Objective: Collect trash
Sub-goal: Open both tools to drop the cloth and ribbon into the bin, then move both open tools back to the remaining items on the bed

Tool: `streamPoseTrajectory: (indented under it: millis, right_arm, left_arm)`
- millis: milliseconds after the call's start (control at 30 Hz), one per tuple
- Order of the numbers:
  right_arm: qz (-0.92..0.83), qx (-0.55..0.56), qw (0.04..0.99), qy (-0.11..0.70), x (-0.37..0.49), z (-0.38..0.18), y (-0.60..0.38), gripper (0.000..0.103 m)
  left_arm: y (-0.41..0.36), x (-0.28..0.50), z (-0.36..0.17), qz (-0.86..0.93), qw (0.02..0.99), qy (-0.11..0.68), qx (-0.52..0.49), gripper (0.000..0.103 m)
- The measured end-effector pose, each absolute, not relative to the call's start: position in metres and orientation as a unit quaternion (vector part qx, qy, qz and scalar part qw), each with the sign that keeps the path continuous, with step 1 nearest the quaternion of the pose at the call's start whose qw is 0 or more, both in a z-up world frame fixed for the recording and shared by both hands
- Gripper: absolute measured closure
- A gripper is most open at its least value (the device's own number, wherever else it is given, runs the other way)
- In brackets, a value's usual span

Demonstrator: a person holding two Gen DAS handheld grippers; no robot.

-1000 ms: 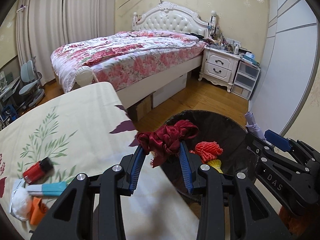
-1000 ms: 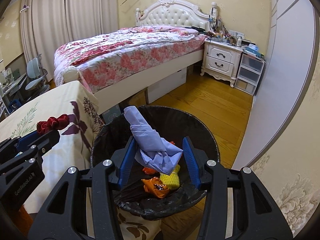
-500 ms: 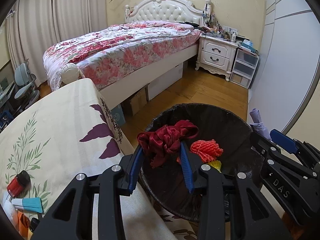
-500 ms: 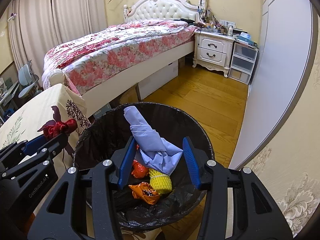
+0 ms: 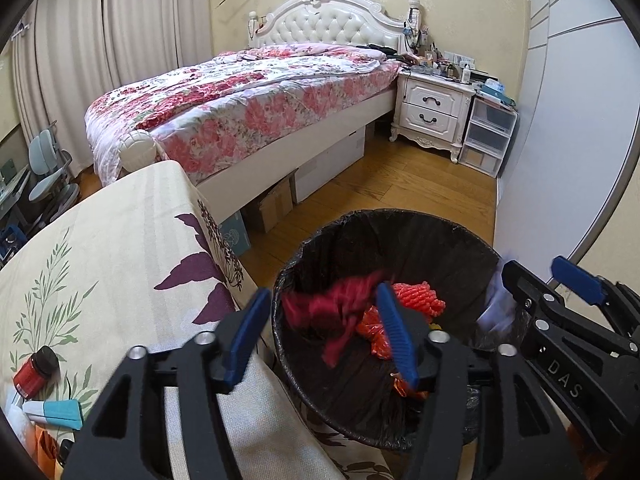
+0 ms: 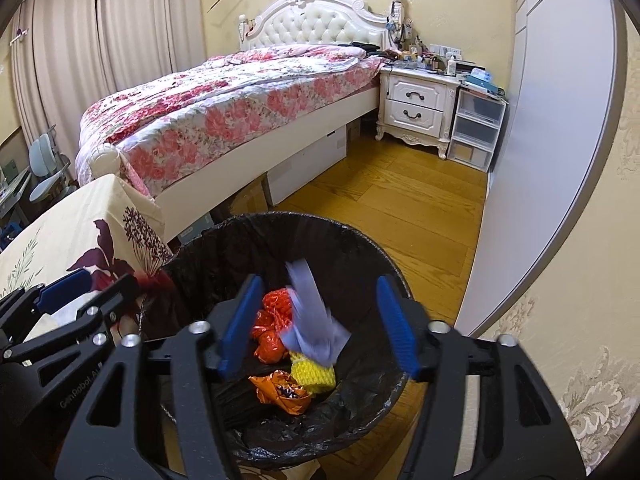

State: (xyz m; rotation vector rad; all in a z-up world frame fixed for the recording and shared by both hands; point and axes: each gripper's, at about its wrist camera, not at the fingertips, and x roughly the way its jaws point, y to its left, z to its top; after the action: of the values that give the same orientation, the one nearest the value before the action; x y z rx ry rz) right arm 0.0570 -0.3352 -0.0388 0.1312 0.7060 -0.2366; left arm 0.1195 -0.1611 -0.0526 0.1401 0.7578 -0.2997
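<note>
A black-lined trash bin (image 5: 400, 224) (image 6: 320, 224) stands on the floor beside the table. My left gripper (image 5: 320, 332) is open above its left rim; a dark red cloth (image 5: 336, 312), blurred, falls between the fingers into the bin. My right gripper (image 6: 316, 324) is open over the bin; a lilac crumpled paper (image 6: 312, 320), blurred, drops from it. Red netting (image 6: 276, 304), a yellow foam net (image 6: 312, 374) and an orange wrapper (image 6: 280, 390) lie in the bin.
The table with a floral cloth (image 5: 100, 240) is on the left; a red jar (image 5: 36, 370), a blue-white tube (image 5: 52, 408) and orange scraps (image 5: 44, 444) lie at its near left. A bed (image 5: 260, 92), nightstand (image 5: 434, 110) and white wardrobe (image 5: 568, 120) stand beyond.
Both grippers opened over the bin. The red cloth left the left gripper and the lilac paper left the right one; both are falling. The left gripper moved right, over the bin.
</note>
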Motion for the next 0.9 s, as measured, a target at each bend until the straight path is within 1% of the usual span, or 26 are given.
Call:
streamPoseTrajectory:
  millis: [100,267,300,367,533,900]
  right_arm:
    - [-0.122,0.06,0.93,0.341,0.054,-0.036,-0.335,0.04]
    - [-0.134,0.051,0.931,0.335,0.049,-0.033,-0.334,0.033]
    - [-0.137,0.05,0.931,0.335,0.048,-0.033,-0.335,0.032]
    - [-0.15,0.048,0.929,0.334,0.045,-0.033,-0.337,0.025]
    - [-0.158,0.053,0.925,0.342,0.04,-0.033,-0.341,0.021]
    - [-0.134,0.063,0.926,0.348,0.024,-0.028,-0.323,0.021]
  left_arm:
    - [-0.16,0.12,-0.051,-0.143,0.917,0.366,0.064,0.03]
    - [-0.158,0.117,-0.049,-0.138,0.92,0.361,0.069,0.022]
    - [-0.157,0.117,-0.049,-0.137,0.92,0.361,0.07,0.022]
    - [-0.154,0.117,-0.049,-0.132,0.92,0.364,0.068,0.02]
    - [-0.143,0.113,-0.047,-0.119,0.921,0.367,0.059,0.018]
    - [-0.111,0.088,-0.031,-0.105,0.926,0.36,0.052,0.018]
